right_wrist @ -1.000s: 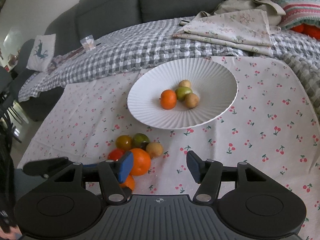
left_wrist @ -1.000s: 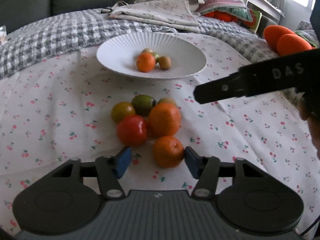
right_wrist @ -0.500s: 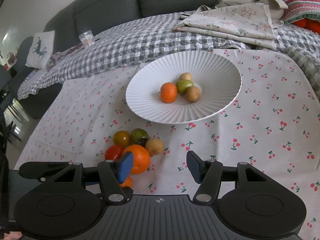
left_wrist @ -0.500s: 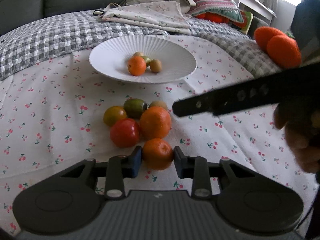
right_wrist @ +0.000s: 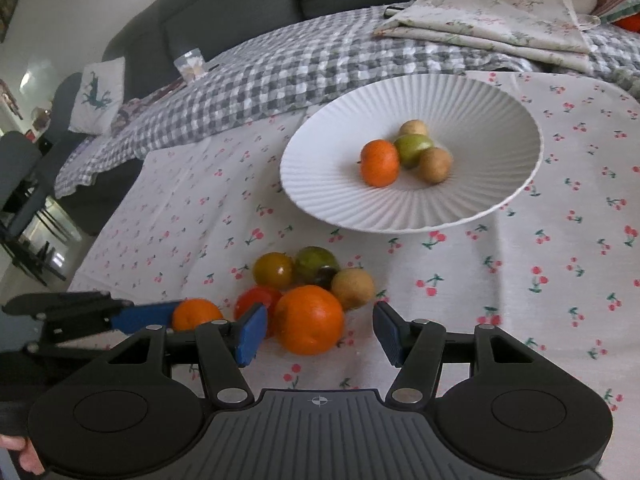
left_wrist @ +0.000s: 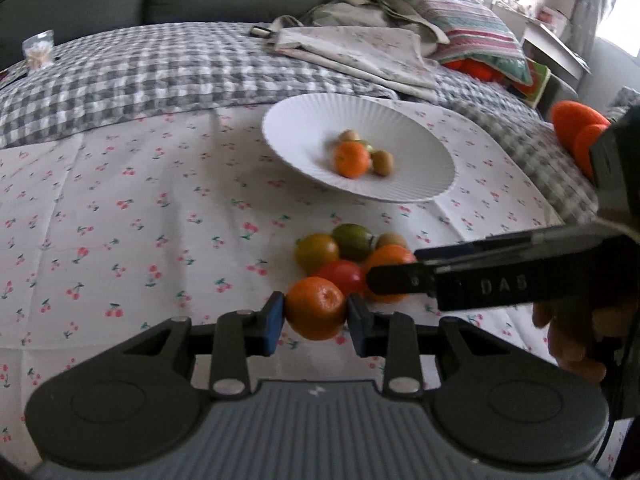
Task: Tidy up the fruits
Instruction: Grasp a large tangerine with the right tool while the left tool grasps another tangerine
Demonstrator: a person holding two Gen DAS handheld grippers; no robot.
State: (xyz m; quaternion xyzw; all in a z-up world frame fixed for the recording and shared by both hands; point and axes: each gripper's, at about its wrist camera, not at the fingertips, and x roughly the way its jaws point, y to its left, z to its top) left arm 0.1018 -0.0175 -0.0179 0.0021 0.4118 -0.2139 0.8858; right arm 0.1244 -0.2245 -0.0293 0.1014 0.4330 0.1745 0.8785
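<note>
Right at the near edge, the left gripper (left_wrist: 316, 318) has its blue pads (left_wrist: 273, 317) clamped on either side of a small tangerine (left_wrist: 316, 307), pressed against its skin, with the cherry-print cloth (left_wrist: 140, 216) beneath. From the right wrist camera that tangerine (right_wrist: 197, 314) peeks out at nine o'clock, beside the left gripper's blue fingertip. Over there the right gripper (right_wrist: 320, 332) sits with its jaws spread wide, nothing between the pads, and a big orange (right_wrist: 310, 319) lies just ahead of the gap, nearer the left pad. Huddled around the orange is the loose pile: a red tomato (right_wrist: 256, 300) touching it at ten o'clock, a brown round fruit (right_wrist: 353, 288) at two o'clock, then a yellow-green tomato (right_wrist: 274, 270) and a dark green fruit (right_wrist: 316, 266) behind. Further out, at twelve to one o'clock, the white ribbed plate (right_wrist: 480, 120) holds a second tangerine (right_wrist: 379, 162), a green fruit (right_wrist: 414, 148) and two brown ones, all bunched at its middle. Beyond it lie the grey checked blanket (right_wrist: 280, 72) and folded floral cloth (right_wrist: 500, 20).
</note>
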